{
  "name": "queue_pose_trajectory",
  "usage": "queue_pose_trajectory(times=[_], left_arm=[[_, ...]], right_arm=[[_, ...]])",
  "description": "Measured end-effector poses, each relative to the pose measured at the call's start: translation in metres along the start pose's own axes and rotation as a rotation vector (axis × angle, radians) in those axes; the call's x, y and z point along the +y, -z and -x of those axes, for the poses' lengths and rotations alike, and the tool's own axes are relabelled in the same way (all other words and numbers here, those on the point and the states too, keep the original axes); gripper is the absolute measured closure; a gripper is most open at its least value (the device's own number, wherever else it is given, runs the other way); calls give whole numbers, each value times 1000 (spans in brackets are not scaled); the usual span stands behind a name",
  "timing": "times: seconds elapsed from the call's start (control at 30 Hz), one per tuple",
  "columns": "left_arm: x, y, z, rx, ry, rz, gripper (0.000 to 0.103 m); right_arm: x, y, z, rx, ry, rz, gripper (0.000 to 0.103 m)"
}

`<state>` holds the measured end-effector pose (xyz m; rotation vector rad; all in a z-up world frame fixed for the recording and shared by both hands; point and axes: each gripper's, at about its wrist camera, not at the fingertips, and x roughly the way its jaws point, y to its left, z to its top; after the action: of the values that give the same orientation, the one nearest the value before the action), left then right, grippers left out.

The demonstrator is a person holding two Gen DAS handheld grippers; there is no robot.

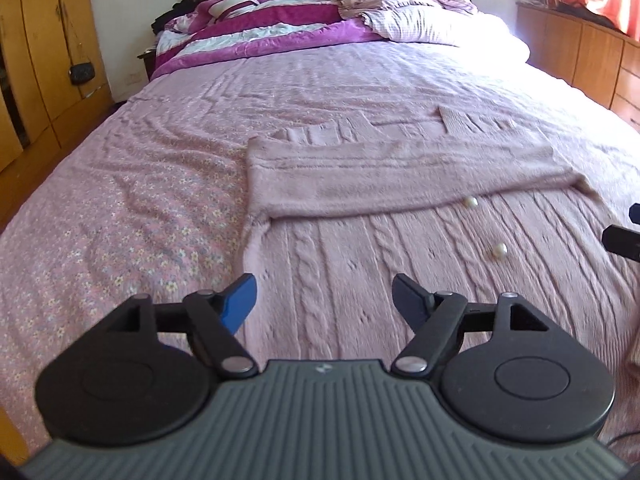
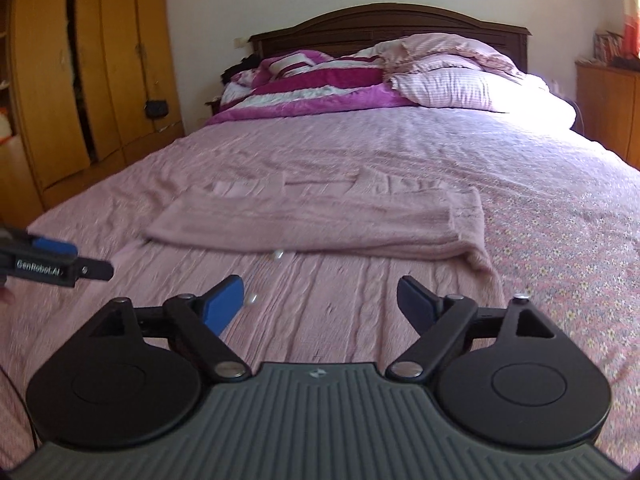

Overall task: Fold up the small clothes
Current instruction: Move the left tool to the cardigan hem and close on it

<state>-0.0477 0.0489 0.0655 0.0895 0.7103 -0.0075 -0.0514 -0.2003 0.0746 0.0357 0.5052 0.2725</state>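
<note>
Pink cardigan (image 1: pixel 400 216) flat, folded band lying crosswise on bed (image 1: pixel 120 200).

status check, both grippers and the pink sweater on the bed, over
Left gripper open, empty. Right gripper open, empty. Pink sweater flat on the bed, sleeves folded across, not held. Two pearl buttons showing; nothing in the way.

I see open bedspread (image 1: pixel 168 184) on both sides of the folded sweater (image 1: pixel 400 176); only heaped bedding (image 2: pixel 360 80) blocks the far end.
</note>
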Motion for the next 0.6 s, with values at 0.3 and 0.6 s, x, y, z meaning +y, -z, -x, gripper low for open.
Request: queue_pose_trajectory(times=[0.3,0.6], left_arm=[[-10,35,11,57,36,-47,24],[-31,67,4,143,43,-241,18]], right_arm=[[35,40,16,76,10,171,5],[60,66,13,187,-18,365,3]])
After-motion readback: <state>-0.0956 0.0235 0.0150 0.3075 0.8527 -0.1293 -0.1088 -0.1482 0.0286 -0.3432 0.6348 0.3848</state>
